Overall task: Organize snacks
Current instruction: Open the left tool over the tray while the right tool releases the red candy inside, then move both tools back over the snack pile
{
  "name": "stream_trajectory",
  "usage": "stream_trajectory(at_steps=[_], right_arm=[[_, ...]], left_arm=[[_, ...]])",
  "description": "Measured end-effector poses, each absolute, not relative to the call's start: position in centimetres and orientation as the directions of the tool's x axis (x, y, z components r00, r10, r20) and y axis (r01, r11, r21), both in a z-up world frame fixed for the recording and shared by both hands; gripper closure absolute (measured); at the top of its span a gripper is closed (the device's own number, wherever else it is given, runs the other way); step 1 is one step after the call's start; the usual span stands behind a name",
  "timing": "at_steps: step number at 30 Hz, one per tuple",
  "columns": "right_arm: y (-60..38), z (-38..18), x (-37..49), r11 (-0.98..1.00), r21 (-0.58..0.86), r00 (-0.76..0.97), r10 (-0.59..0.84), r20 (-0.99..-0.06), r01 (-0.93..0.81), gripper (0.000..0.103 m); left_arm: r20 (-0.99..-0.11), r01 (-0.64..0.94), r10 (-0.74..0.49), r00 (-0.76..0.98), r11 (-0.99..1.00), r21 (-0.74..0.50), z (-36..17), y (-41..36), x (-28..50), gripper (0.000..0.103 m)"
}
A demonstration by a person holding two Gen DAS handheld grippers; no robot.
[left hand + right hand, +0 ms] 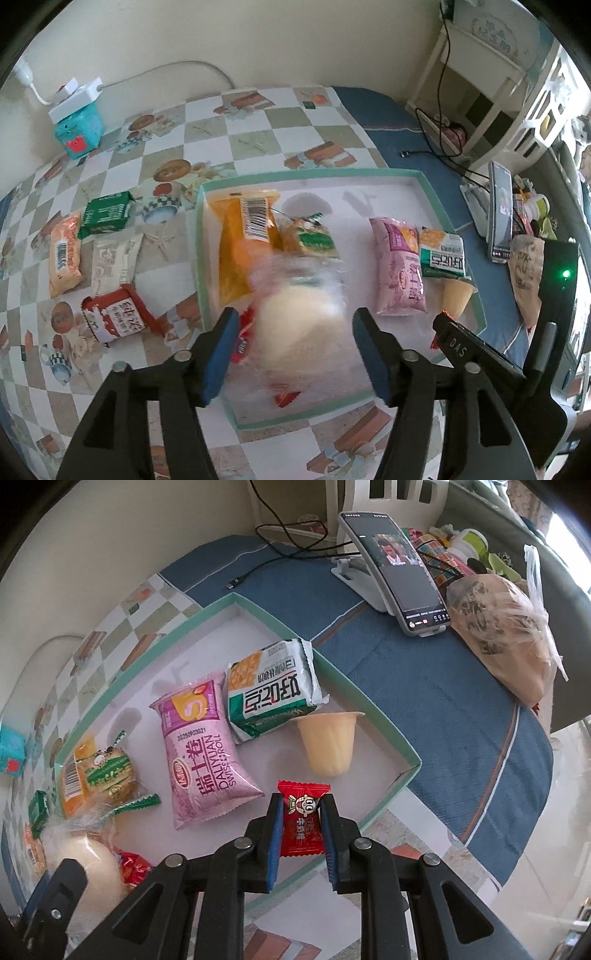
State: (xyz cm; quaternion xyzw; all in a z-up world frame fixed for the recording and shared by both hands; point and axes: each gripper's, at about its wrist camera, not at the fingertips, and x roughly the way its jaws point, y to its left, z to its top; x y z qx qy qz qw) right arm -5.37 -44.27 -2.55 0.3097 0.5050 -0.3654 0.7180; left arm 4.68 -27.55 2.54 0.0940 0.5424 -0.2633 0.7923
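A shallow green-rimmed tray (424, 177) (362, 694) holds an orange packet (240, 240), a green-labelled cake (314, 240), a pink Swiss roll packet (400, 266) (207, 746), a green-white cracker packet (443, 254) (273, 686) and a jelly cup (327, 744). My left gripper (293, 325) is open over the tray; a blurred clear-wrapped pale bun (303, 317) (88, 860) lies between its fingers. My right gripper (302, 805) is shut on a red candy (303, 819) above the tray's near corner. A red wrapper (133, 867) lies by the bun.
Left of the tray, on the checked cloth, lie a green packet (107, 214), an orange packet (64, 254), a white packet (114, 262) and a red-white packet (114, 321). A teal box (77, 129) stands at the back. A phone on a stand (399, 568) and a bagged loaf (502, 635) sit right.
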Motion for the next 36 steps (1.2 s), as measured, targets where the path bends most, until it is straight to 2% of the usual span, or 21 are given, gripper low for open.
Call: stream_trajectory(at_steps=[1, 3, 9, 13, 15, 16, 20, 24, 28, 36], right_arm=[[-44.3, -2.6, -5.3, 0.542, 0.074, 0.220, -0.211, -0.952, 0.837, 0.071], [-44.3, -2.7, -5.2, 0.543, 0.077, 0.221, -0.206, -0.953, 0.836, 0.052], [-44.0, -2.3, -4.9, 0.555, 0.086, 0.239, -0.208, -0.949, 0.827, 0.031], [-43.6, -2.1, -4.5, 0.569, 0.090, 0.251, -0.211, -0.945, 0.817, 0.024], [-43.4, -2.0, -4.3, 0.577, 0.094, 0.258, -0.209, -0.944, 0.811, 0.019], [-43.3, -2.0, -4.2, 0.581, 0.094, 0.259, -0.208, -0.943, 0.809, 0.018], [-43.0, -1.9, -3.9, 0.592, 0.092, 0.264, -0.210, -0.941, 0.800, 0.013], [-42.5, -1.7, -3.7, 0.603, 0.095, 0.276, -0.214, -0.937, 0.792, 0.001], [-41.9, -1.2, -3.4, 0.622, 0.103, 0.294, -0.212, -0.932, 0.776, 0.000], [-39.3, 0.0, -1.9, 0.683, 0.100, 0.332, -0.219, -0.917, 0.724, 0.000]], left_arm=[[-0.907, 0.511, -0.315, 0.279, 0.848, -0.137, 2.7, -27.3, 4.8, 0.031], [-0.903, 0.492, -0.318, 0.288, 0.858, -0.145, 3.1, -26.7, 5.2, 0.030], [-0.908, 0.398, -0.302, 0.292, 0.901, -0.171, 3.4, -23.9, 6.7, 0.030], [-0.912, 0.302, -0.279, 0.301, 0.935, -0.187, 3.3, -21.5, 8.1, 0.029], [-0.917, 0.246, -0.259, 0.304, 0.951, -0.187, 3.1, -20.1, 8.8, 0.025], [-0.920, 0.209, -0.249, 0.303, 0.959, -0.191, 2.9, -19.2, 9.2, 0.019], [-0.925, 0.077, -0.249, 0.288, 0.968, -0.237, 2.1, -15.7, 10.5, 0.018], [-0.929, -0.017, -0.216, 0.301, 0.973, -0.232, 1.7, -12.6, 11.4, 0.017], [-0.932, -0.117, -0.179, 0.315, 0.967, -0.225, 1.1, -9.1, 12.1, 0.005], [-0.930, -0.228, -0.130, 0.343, 0.949, -0.217, 1.2, -4.4, 12.9, 0.005]])
